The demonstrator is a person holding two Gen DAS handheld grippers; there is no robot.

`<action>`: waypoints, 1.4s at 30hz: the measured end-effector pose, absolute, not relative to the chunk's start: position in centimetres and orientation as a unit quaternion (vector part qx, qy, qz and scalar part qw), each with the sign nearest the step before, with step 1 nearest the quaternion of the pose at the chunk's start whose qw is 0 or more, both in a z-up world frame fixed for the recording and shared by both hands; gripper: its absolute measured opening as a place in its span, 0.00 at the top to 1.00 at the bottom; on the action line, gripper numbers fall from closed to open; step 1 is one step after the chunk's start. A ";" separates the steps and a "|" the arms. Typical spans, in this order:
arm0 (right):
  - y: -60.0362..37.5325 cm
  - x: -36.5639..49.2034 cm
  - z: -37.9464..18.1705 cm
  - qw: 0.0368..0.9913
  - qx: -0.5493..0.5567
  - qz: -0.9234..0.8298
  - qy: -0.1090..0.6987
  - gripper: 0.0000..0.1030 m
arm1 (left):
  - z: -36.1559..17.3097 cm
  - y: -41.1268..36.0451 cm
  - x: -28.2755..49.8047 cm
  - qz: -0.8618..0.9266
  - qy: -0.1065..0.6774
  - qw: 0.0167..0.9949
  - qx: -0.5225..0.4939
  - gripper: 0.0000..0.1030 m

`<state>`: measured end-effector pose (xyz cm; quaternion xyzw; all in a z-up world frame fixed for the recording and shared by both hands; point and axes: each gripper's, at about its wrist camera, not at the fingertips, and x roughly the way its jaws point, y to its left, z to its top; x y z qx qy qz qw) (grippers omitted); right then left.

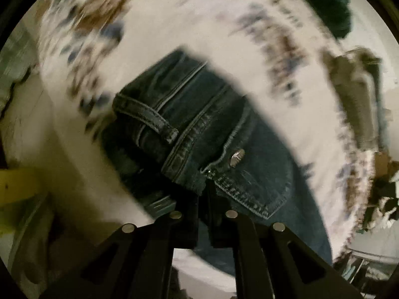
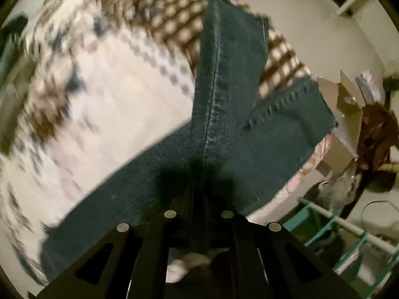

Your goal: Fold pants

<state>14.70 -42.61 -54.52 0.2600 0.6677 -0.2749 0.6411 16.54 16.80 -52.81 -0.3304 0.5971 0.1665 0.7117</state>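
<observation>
Dark blue jeans [image 1: 212,114] fill the middle of the left wrist view, showing the waistband, a belt loop and the metal button [image 1: 237,157]. My left gripper [image 1: 204,194] is shut on the waistband edge next to the button. In the right wrist view the jeans' legs [image 2: 224,94] hang and spread, one leg seam running straight up from the jaws. My right gripper [image 2: 203,174] is shut on the denim of a leg. The jeans are held above a white patterned bedcover [image 1: 174,17], which also shows in the right wrist view [image 2: 112,94]. Both views are motion-blurred.
A dark green cloth [image 1: 324,2] lies at the far edge of the bedcover. Cardboard boxes [image 2: 349,104] and clutter stand to the right. A teal and white rail [image 2: 344,224] runs at the lower right. A yellow object [image 1: 17,184] shows at the left.
</observation>
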 end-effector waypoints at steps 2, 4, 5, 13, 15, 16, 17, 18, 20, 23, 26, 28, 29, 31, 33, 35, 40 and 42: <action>-42.4 13.5 -56.8 0.628 0.255 -0.274 0.683 0.94 | -54.9 17.1 15.7 0.176 0.604 0.700 -0.338 0.96; -42.5 12.7 -58.7 0.611 0.258 -0.271 0.698 0.93 | -56.0 17.1 15.7 0.179 0.604 0.701 -0.334 0.93; -42.9 12.1 -59.3 0.606 0.269 -0.269 0.698 0.93 | -56.2 17.1 15.8 0.179 0.602 0.702 -0.336 0.93; -47.9 9.0 -57.9 0.606 0.364 -0.253 0.660 0.45 | -55.4 16.7 15.9 0.176 0.590 0.707 -0.349 0.47; -49.7 8.8 -56.1 0.633 0.371 -0.262 0.628 0.40 | -55.7 17.0 15.8 0.179 0.584 0.707 -0.357 0.24; -50.4 9.1 -55.3 0.648 0.365 -0.268 0.613 0.40 | -55.9 17.3 15.7 0.184 0.582 0.706 -0.359 0.24; -50.9 9.6 -54.7 0.661 0.354 -0.272 0.603 0.40 | -56.2 17.2 16.0 0.189 0.582 0.706 -0.357 0.24; -51.6 10.3 -54.2 0.675 0.343 -0.275 0.593 0.40 | -56.5 17.1 16.3 0.194 0.583 0.705 -0.355 0.24; -52.7 12.5 -53.9 0.690 0.329 -0.276 0.582 0.40 | -56.8 16.8 16.8 0.204 0.581 0.705 -0.353 0.24; -53.8 16.6 -55.0 0.693 0.298 -0.271 0.598 0.35 | -56.8 16.1 17.2 0.213 0.580 0.709 -0.340 0.24; -53.3 18.9 -56.5 0.684 0.239 -0.279 0.631 0.47 | -56.9 15.7 17.4 0.213 0.582 0.711 -0.332 0.24; -54.1 18.0 -55.7 0.685 0.218 -0.306 0.624 0.89 | -57.0 15.7 17.5 0.210 0.585 0.711 -0.329 0.24; -54.9 16.8 -54.8 0.686 0.226 -0.325 0.611 0.91 | -57.0 15.6 17.6 0.209 0.585 0.712 -0.327 0.24; -57.6 13.1 -52.8 0.679 0.246 -0.379 0.579 0.94 | -56.9 15.6 18.0 0.208 0.586 0.712 -0.326 0.24; -61.0 8.3 -51.6 0.655 0.278 -0.434 0.552 0.94 | -56.9 15.8 18.0 0.209 0.584 0.712 -0.328 0.24; -64.1 4.3 -52.2 0.620 0.323 -0.453 0.553 0.92 | -57.0 15.9 18.2 0.211 0.581 0.713 -0.330 0.24; -66.8 -2.8 -52.8 0.589 0.451 -0.410 0.531 0.77 | -57.1 15.5 17.6 0.211 0.576 0.716 -0.335 0.24; -65.2 -3.6 -52.3 0.612 0.464 -0.370 0.522 0.58 | -57.3 15.5 17.3 0.210 0.576 0.715 -0.335 0.24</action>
